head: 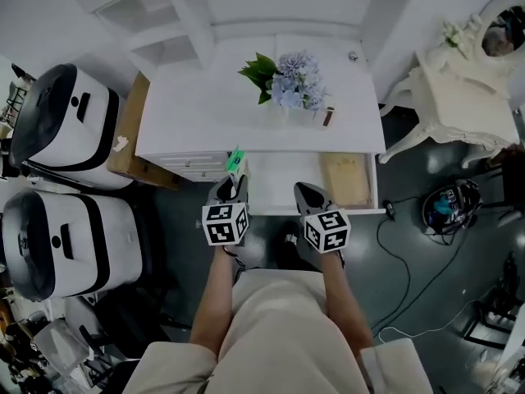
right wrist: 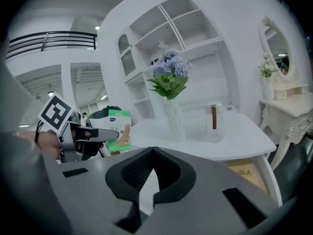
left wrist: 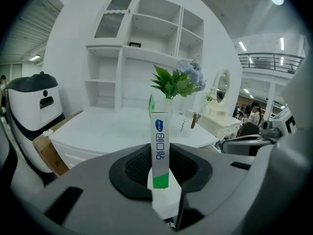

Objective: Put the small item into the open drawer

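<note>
Left gripper (head: 233, 180): jaws narrow, clamped on the flat sides of the box, which stands upright between the pads.
Box (head: 236, 161): small, slim, white with a green end and a blue logo. It is held in the air at the front edge of the surface, by the drawer's left end. It is not in the drawer.
Right gripper (head: 309, 194): jaws together at the tips with nothing between them. It hangs over the drawer's front rim, just beside the left gripper.
Drawer (head: 283, 183): pulled open under the front edge of the surface, right of the middle. Its left part is bare white.
Tan sheet (head: 344, 179): lies flat in the drawer's right part.
Surface (head: 189, 113): white, with white shelves rising behind its back edge.
Vase (head: 287, 80): blue flowers and green leaves, near the middle of the surface.
Jar (head: 328, 116): clear with a brown band, just right of the vase, toward the front edge.
Carton (head: 127, 138): brown, against the left edge of the surface.
Machines (head: 61, 121): two, white and black, on the floor left of the carton.
Dresser (head: 459, 97): cream, with a mirror, off the right edge of the surface.
</note>
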`<act>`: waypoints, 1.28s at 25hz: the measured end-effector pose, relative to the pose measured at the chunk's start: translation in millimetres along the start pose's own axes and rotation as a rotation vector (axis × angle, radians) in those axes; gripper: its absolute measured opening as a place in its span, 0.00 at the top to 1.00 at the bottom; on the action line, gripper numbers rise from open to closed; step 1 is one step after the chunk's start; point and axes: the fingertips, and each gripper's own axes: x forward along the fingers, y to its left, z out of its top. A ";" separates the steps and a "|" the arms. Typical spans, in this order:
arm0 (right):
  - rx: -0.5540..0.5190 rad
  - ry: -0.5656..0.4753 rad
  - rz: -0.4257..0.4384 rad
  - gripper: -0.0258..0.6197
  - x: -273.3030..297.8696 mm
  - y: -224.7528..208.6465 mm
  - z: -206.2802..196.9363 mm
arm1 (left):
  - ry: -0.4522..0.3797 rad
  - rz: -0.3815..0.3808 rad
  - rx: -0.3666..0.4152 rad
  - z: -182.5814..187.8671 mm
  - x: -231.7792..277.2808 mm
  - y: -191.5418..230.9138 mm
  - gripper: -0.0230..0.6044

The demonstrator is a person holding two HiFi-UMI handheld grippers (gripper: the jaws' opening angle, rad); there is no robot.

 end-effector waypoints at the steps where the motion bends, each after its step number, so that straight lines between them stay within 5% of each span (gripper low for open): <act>1: -0.009 0.011 0.006 0.92 3.0 -4.1 -0.2 | 0.009 -0.009 -0.002 -0.8 4.9 -1.7 0.80; 8: -0.053 0.074 0.026 0.92 16.2 -35.9 -9.8 | 0.080 -0.089 0.167 -18.5 34.0 -27.1 0.80; 13: -0.049 0.089 0.021 0.92 21.6 -57.8 -11.2 | 0.143 -0.155 0.041 -41.8 48.3 -34.6 0.80; 21: -0.027 0.122 0.024 0.92 29.7 -71.8 -24.3 | 0.246 -0.178 0.019 -72.5 68.0 -34.8 0.80; 32: -0.012 0.184 0.008 0.92 33.9 -80.1 -50.5 | 0.409 -0.316 -0.034 -113.0 99.5 -47.0 0.80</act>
